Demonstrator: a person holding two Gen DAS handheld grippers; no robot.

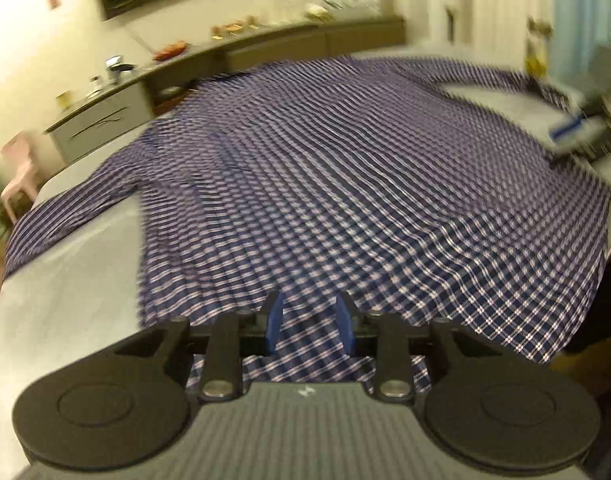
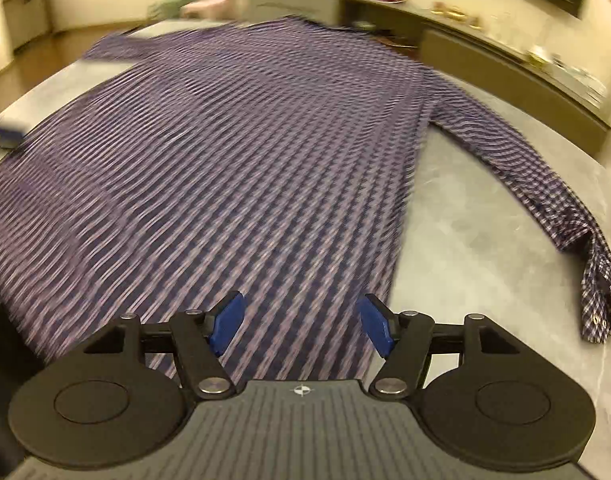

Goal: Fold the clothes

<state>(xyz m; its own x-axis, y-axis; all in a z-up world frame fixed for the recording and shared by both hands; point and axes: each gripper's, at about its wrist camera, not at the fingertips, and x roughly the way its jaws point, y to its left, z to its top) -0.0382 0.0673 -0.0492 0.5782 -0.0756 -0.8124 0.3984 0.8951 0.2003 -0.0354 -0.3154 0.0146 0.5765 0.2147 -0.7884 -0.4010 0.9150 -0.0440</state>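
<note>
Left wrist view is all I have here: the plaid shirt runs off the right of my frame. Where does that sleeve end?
Observer: In the right wrist view the sleeve crosses the grey table and its cuff droops over the edge.
Operator: Is the right gripper closed on fabric?
Observer: No. The right gripper is open above the shirt near its hem, blue pads well apart.
Operator: Anything beside that gripper?
Observer: Bare tabletop lies just to its right, past the shirt's side edge.
</note>
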